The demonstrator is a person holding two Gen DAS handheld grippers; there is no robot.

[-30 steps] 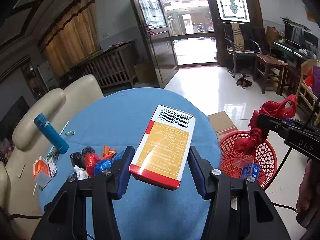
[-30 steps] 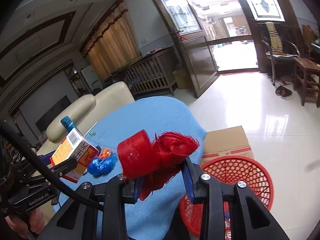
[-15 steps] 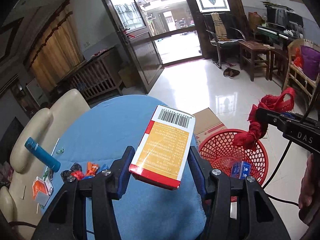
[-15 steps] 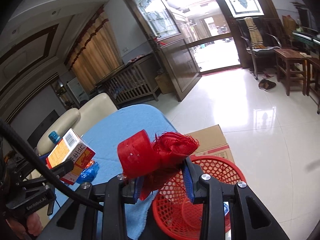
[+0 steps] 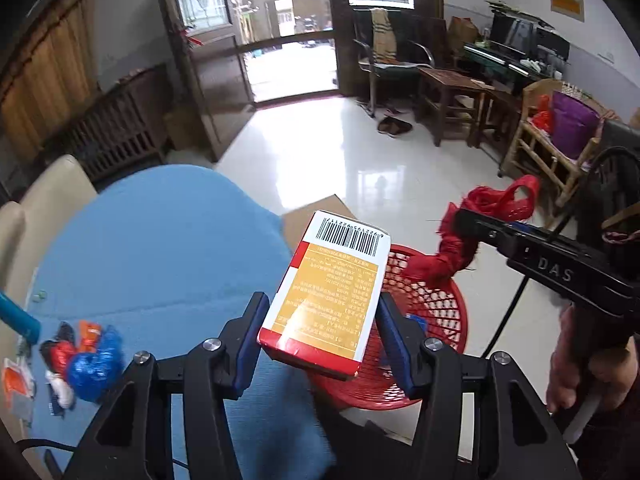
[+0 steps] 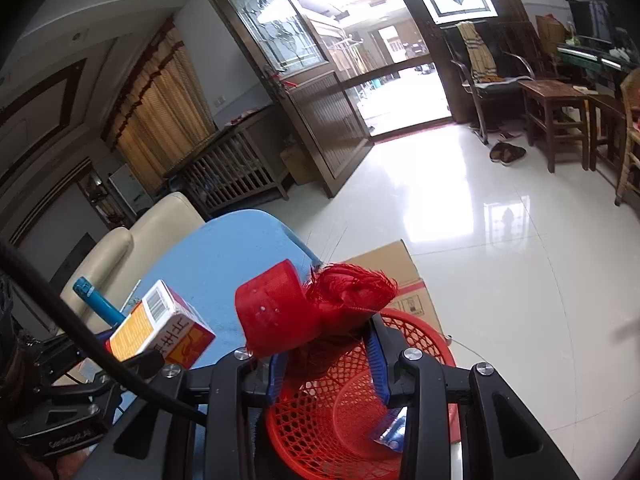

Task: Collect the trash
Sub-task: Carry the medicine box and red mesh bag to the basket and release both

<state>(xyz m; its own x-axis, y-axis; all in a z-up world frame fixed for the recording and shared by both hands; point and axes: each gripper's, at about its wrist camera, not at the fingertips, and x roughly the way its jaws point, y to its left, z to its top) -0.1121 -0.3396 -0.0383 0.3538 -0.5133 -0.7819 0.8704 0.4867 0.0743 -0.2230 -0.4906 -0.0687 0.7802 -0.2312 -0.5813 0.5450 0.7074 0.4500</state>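
Note:
My left gripper (image 5: 322,312) is shut on a white, orange and red carton (image 5: 332,288) with a barcode, held tilted over the near rim of the red mesh basket (image 5: 452,304) on the floor. The right gripper (image 6: 326,352) is shut on a crumpled red net bag (image 6: 320,304) and hangs above the same basket (image 6: 420,344). The left wrist view shows that gripper (image 5: 464,220) from the side, with the red net (image 5: 496,204) trailing down to the basket rim. A blue wrapper (image 6: 394,428) lies inside the basket.
A round table under a blue cloth (image 5: 160,240) stands left of the basket. It carries a heap of small red, blue and orange wrappers (image 5: 84,356) and a blue bottle (image 5: 16,316). A cardboard box (image 6: 384,268) lies behind the basket. A cream chair (image 6: 160,220) stands beyond the table.
Both grippers have moved off the table toward the red basket and tipped downward. The carton and the red net stay gripped, and the basket now fills more of both views.

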